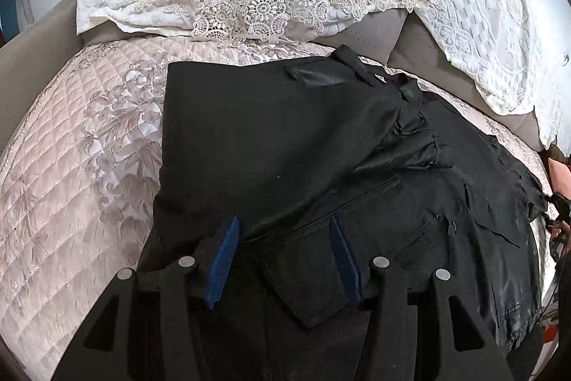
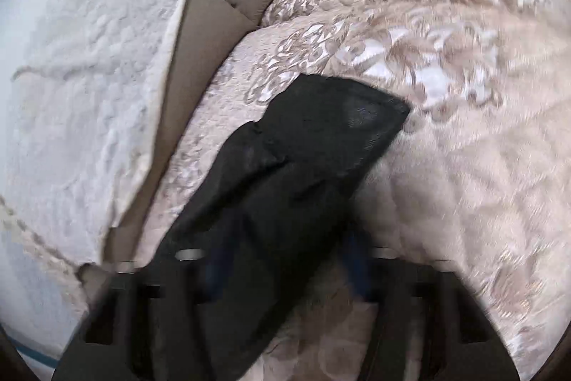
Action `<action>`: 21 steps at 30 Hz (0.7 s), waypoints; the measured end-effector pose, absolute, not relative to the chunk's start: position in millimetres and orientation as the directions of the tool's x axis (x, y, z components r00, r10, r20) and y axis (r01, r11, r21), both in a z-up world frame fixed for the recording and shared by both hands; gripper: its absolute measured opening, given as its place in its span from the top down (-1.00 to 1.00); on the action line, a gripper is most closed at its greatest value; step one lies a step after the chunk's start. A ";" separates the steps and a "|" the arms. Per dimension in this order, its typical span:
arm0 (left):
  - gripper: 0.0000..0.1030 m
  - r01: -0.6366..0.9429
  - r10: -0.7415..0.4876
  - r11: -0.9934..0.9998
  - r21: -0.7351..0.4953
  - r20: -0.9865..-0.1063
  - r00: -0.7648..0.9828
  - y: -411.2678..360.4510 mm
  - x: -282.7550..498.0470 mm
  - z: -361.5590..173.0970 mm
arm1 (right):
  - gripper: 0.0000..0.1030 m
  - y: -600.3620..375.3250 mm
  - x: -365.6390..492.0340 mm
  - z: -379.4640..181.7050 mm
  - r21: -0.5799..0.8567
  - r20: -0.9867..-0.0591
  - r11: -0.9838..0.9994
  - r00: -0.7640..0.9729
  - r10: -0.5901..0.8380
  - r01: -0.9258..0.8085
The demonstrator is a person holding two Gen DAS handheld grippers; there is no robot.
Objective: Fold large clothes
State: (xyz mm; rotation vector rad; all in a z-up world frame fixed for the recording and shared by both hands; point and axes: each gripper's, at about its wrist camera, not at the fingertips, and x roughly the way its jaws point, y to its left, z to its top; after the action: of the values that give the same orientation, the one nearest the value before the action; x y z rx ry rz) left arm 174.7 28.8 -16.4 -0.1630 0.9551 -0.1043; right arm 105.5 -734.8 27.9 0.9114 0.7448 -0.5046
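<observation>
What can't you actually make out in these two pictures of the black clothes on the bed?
- Right wrist view: the right gripper is smeared by motion blur and draped by a black flap, so how its jaws stand is unclear.
- Left wrist view: the black garment is cut off by the lower edge; its full shape is unknown.
- Left wrist view: small white marks near its collar are too small to read.

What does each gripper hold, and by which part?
Left gripper: nothing, open above the black garment. Right gripper: blurred; a black fabric corner lies between its fingers, hold uncertain.
</observation>
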 end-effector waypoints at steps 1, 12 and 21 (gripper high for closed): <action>-0.06 0.018 -0.163 0.982 -0.187 -0.795 0.584 29.0 174.5 -15.5 | 0.95 -732.7 106.5 33.9 0.522 -0.747 0.542 0.659 -0.082 0.659; -0.06 0.063 -0.228 0.967 -0.247 -0.730 0.644 38.6 151.3 7.2 | 0.95 -500.3 173.4 175.2 0.422 -0.591 0.901 0.784 0.189 0.100; -0.06 0.062 -0.239 0.961 -0.268 -0.701 0.672 58.3 131.1 15.4 | 0.88 -273.9 228.5 94.0 0.401 -0.713 0.882 0.520 0.471 -0.248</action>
State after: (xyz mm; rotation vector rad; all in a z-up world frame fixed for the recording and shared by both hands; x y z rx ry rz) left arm 131.1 58.3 15.4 -0.2296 0.8179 -0.1712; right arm 228.5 -273.9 94.0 0.2629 0.9296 0.4370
